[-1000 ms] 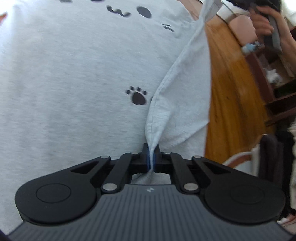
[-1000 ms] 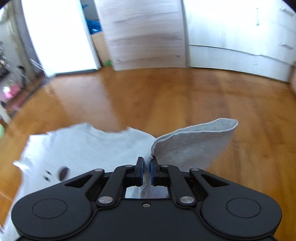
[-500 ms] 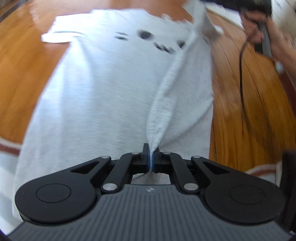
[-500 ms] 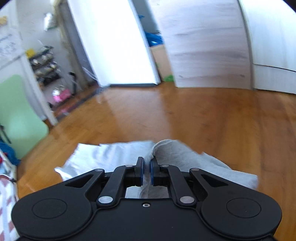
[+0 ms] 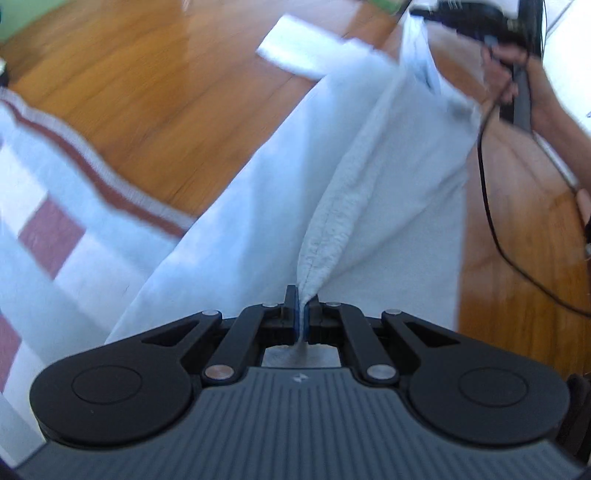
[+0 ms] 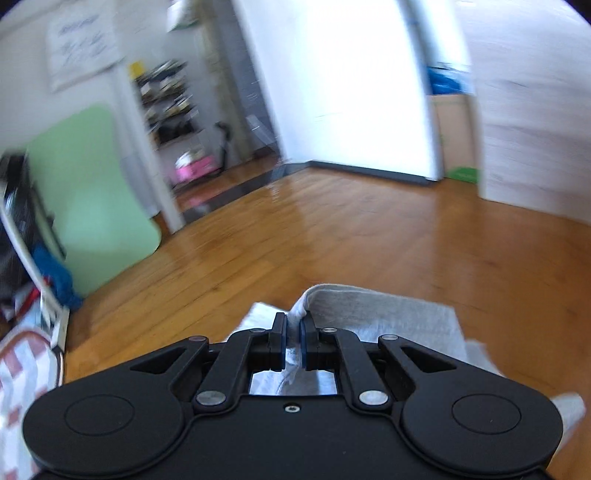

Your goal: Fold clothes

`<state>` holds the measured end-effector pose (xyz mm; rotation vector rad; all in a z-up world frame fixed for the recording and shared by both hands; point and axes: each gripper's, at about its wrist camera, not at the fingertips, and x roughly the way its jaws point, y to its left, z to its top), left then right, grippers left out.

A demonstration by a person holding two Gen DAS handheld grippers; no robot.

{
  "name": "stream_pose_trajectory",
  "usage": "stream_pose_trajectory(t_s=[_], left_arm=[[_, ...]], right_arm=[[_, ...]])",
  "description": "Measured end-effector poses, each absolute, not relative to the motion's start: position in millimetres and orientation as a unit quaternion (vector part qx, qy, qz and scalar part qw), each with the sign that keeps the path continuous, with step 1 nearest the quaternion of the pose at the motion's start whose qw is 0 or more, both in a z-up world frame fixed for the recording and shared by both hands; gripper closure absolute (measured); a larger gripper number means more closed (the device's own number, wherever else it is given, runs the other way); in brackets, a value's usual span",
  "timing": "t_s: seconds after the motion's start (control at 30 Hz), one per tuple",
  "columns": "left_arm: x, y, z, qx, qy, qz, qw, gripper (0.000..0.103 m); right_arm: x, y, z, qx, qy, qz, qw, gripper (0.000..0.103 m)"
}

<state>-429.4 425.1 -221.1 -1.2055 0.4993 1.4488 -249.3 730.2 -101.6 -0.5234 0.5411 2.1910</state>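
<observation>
The left tongs (image 5: 303, 312) are pinched tight on the hem of a light grey shirt (image 5: 399, 206). The shirt stretches away from them, lifted off the wooden floor (image 5: 155, 96), up to the right tongs (image 5: 424, 14) at the far end, which a hand (image 5: 506, 70) holds. In the right wrist view, the right tongs (image 6: 293, 341) are closed on a bunched bit of the same shirt (image 6: 388, 314), and the rest hangs low over the floor. A white cloth with red squares (image 5: 48, 229) lies on the floor just beside the shirt. A black cable (image 5: 491, 221) hangs near the hand.
</observation>
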Motion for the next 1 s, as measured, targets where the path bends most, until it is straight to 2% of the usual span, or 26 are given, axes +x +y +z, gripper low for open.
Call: stream_pose_trajectory(t_s=[0.13, 0.27, 0.43, 0.67, 0.8, 0.83, 0.9, 1.0], left_arm=[[-446.8, 430.7, -259.6, -0.540, 0.202, 0.604, 0.550, 0.100], [-455.9, 429.3, -263.8, -0.542, 0.179, 0.595, 0.566, 0.098], [-462.4, 430.5, -267.9, -0.561, 0.159, 0.581, 0.568, 0.097], [-459.0, 425.4, -268.0, -0.572, 0.165, 0.553, 0.583, 0.066], [-455.1, 425.6, -268.2, -0.577, 0.166, 0.551, 0.580, 0.059], [-451.7, 426.9, -266.7, -0.570, 0.177, 0.555, 0.579, 0.062], [-443.9, 427.6, -260.4, -0.550, 0.203, 0.568, 0.578, 0.101], [-447.3, 424.9, -230.4, -0.532, 0.172, 0.580, 0.593, 0.100]], right_arm=[[-305.5, 734.1, -132.1, -0.259, 0.214, 0.842, 0.422, 0.090], [-291.1, 705.4, -144.5, -0.237, 0.319, 0.808, 0.435, 0.069], [-231.2, 617.9, -145.6, -0.199, 0.419, 0.792, 0.397, 0.067], [-188.5, 480.6, -178.6, -0.277, 0.396, 0.828, 0.285, 0.065], [-183.4, 431.7, -195.1, -0.296, 0.425, 0.829, 0.210, 0.065], [-186.0, 424.3, -197.1, -0.302, 0.419, 0.831, 0.206, 0.064], [-191.9, 416.2, -199.1, -0.313, 0.405, 0.834, 0.208, 0.063], [-199.5, 414.1, -199.2, -0.325, 0.391, 0.832, 0.223, 0.063]])
